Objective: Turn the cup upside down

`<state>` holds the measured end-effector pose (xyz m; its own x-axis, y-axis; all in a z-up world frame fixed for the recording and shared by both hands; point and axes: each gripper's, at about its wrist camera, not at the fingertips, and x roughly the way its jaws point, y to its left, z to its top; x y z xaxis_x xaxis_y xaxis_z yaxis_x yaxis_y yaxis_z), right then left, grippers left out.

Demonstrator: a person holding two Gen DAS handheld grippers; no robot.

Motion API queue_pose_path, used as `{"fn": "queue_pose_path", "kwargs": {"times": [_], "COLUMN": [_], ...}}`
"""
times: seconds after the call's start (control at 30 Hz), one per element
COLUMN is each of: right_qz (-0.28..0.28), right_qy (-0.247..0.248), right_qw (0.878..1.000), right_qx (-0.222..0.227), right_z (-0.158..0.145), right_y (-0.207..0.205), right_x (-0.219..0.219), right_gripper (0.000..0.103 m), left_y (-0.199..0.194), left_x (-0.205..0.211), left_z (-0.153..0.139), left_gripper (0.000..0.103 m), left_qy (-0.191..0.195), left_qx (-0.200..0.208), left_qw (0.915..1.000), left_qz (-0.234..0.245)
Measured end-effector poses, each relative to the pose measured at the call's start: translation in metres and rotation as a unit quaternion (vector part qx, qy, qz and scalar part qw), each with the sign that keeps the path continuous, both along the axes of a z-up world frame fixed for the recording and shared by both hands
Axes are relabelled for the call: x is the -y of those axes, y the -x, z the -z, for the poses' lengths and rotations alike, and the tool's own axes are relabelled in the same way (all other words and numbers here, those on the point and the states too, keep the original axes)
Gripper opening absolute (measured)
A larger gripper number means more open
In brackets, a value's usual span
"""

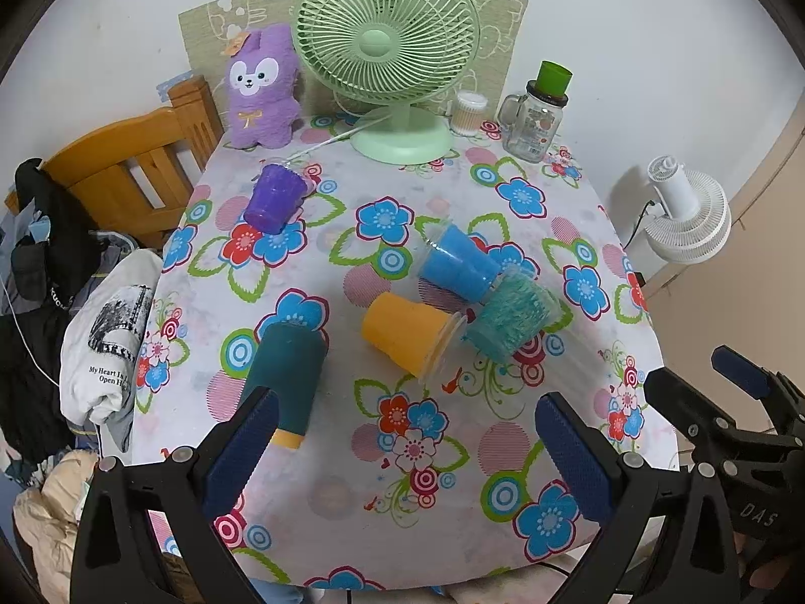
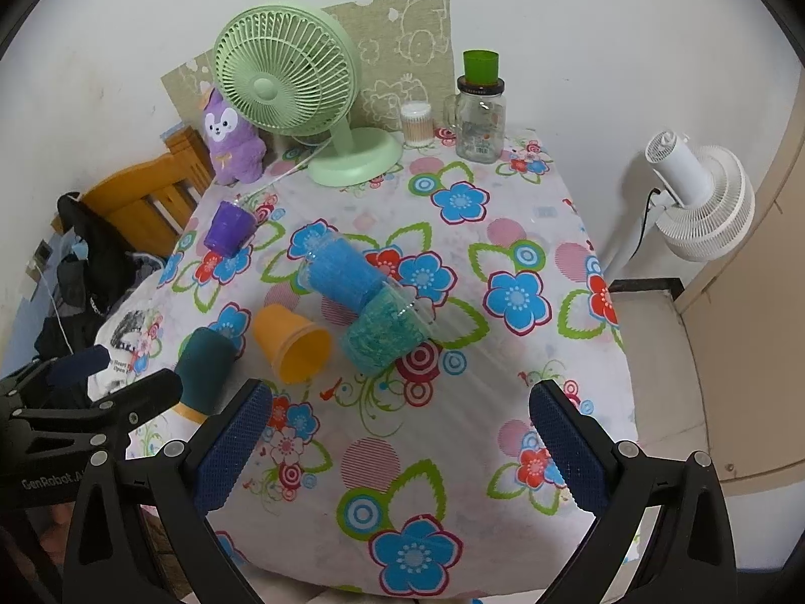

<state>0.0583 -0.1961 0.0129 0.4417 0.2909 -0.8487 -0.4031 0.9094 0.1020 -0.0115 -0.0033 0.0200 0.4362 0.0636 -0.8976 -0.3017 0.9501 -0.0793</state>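
Right wrist view: left gripper [image 2: 108,370] reads "GenRobot" (fingers spread); right gripper [image 2: 400,445] gapes over floral tablecloth [image 2: 453,478].

Five cups [image 1: 410,332] lie on the table [image 1: 352,503], before the fan [image 1: 387,50].

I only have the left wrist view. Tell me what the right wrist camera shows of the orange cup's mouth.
Observer: The orange cup lies on its side, and the right wrist view looks into its open mouth. The inside looks empty.
Operator: Now report what sits between the right gripper's fingers.
Observer: The right gripper is wide open, with only bare tablecloth between its fingers and no cup there.
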Motion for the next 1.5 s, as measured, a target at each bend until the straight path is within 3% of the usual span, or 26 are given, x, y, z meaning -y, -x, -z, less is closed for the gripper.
{"fn": "queue_pose_path", "kwargs": {"times": [0.53,0.83,1.17,1.37,1.5], "right_qz": [-0.030,0.001,0.025,0.040,0.056], "right_qy": [0.007,0.020,0.038,0.043,0.046], "right_qw": [0.999,1.000,0.997,0.995,0.992], "right_qx": [-0.011,-0.018,-0.056,-0.083,-0.100], "right_z": [0.003,0.013,0.052,0.077,0.091], "right_y": [-0.044,-0.089,-0.128,-0.142,-0.150], "right_x": [0.003,-0.008,-0.021,-0.025,-0.023], "right_gripper": [0.103,0.103,0.103,0.103,0.103], "left_y": [-0.033,-0.079,-0.134,-0.164,-0.177], "left_x": [0.009,-0.004,-0.008,-0.005,-0.002], "left_z": [0.008,0.033,0.079,0.108,0.122], "left_gripper": [0.103,0.103,0.103,0.103,0.103], "left_qy": [0.005,0.029,-0.005,-0.024,-0.011], "left_qx": [-0.023,-0.042,-0.089,-0.121,-0.135], "left_qw": [0.9992,0.9985,0.9941,0.9859,0.9812], "left_qz": [-0.031,-0.017,0.061,0.113,0.138]}}
